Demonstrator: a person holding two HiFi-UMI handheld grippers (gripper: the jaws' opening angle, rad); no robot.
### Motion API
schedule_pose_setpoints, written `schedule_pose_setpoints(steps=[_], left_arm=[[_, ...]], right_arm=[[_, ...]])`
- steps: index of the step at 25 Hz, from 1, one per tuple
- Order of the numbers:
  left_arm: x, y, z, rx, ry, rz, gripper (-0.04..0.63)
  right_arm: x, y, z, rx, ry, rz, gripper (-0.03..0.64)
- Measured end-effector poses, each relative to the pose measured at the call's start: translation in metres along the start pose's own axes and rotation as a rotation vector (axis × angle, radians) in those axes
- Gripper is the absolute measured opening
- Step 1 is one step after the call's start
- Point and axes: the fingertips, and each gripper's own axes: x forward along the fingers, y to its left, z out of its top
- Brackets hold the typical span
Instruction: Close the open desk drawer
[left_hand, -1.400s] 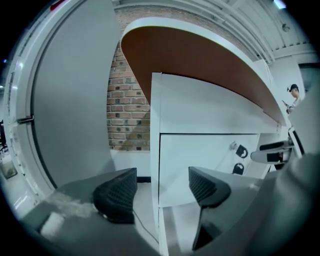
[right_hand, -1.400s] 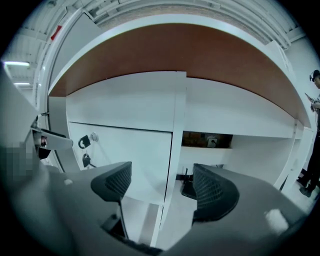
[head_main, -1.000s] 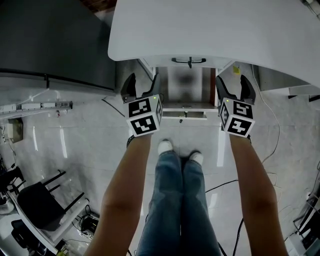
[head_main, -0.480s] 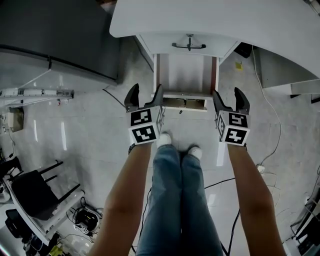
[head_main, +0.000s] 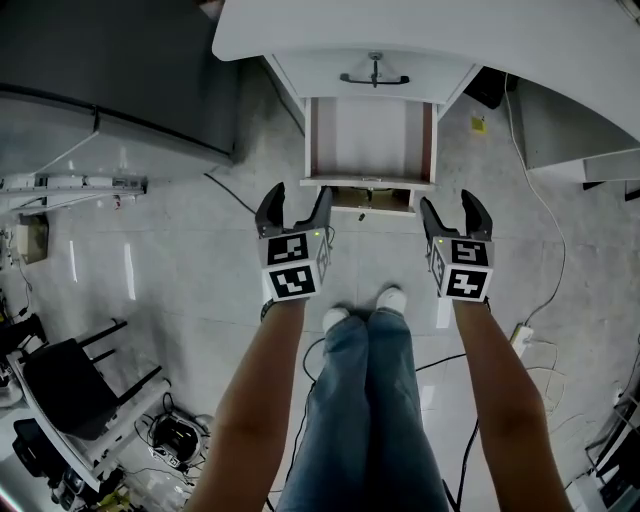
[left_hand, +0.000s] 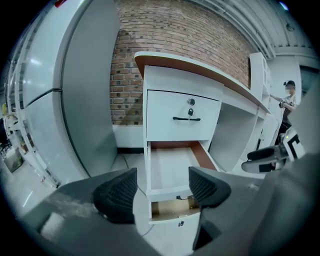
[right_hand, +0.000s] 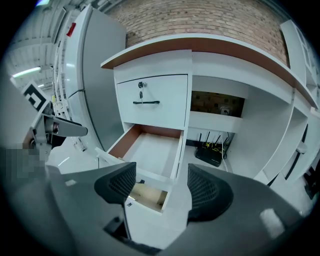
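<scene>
The white desk (head_main: 430, 40) has a shut top drawer with a black handle (head_main: 373, 78). Below it the open drawer (head_main: 370, 140) is pulled far out and looks empty; its front panel (head_main: 372, 197) faces me. My left gripper (head_main: 296, 200) hovers open just short of the panel's left corner, touching nothing. My right gripper (head_main: 450, 207) is off the panel's right corner; its jaws have just been closing a little and stay open with nothing between them. The drawer (left_hand: 172, 172) shows beyond the left gripper (left_hand: 161, 192), and the drawer (right_hand: 150, 152) beyond the right gripper (right_hand: 160, 187).
A tall grey cabinet (head_main: 110, 80) stands left of the desk. My legs and shoes (head_main: 365, 300) are just behind the grippers. A black chair (head_main: 80, 395) is at the lower left. A cable (head_main: 530, 230) crosses the floor at right, and a router (right_hand: 212, 155) sits under the desk.
Both grippers have drawn back from beside the drawer front toward my feet and sunk lower. The drawer stays open at the same reach.
</scene>
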Motion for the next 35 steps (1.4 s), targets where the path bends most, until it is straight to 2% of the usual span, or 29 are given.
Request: schedule_pose_setpoints(steps=[6,11,21,29,35], left_arm=[[-0.004,-0.007,-0.023,0.026,0.032,-0.050,0.324],[-0.002,-0.006,-0.033,0.025,0.038,-0.082,0.324],[0.029,0.002,-0.060,0.071,0.049,-0.150,0.324],[0.054,0.011,-0.084,0.057,-0.028,-0.134,0.324],[0.065,0.009,-0.092,0.071,-0.130,-0.140,0.324]], right_arm=[[-0.002,0.006,-0.029,-0.009,0.041,-0.019,0.311],[-0.005,0.008,-0.037,0.000,0.052,-0.048,0.305],[0.021,0.016,-0.045,0.028,0.009,-0.086,0.310],[0.049,0.006,-0.064,0.013,-0.053,-0.087,0.314],[0.062,-0.001,-0.073,0.023,-0.167,-0.078,0.311]])
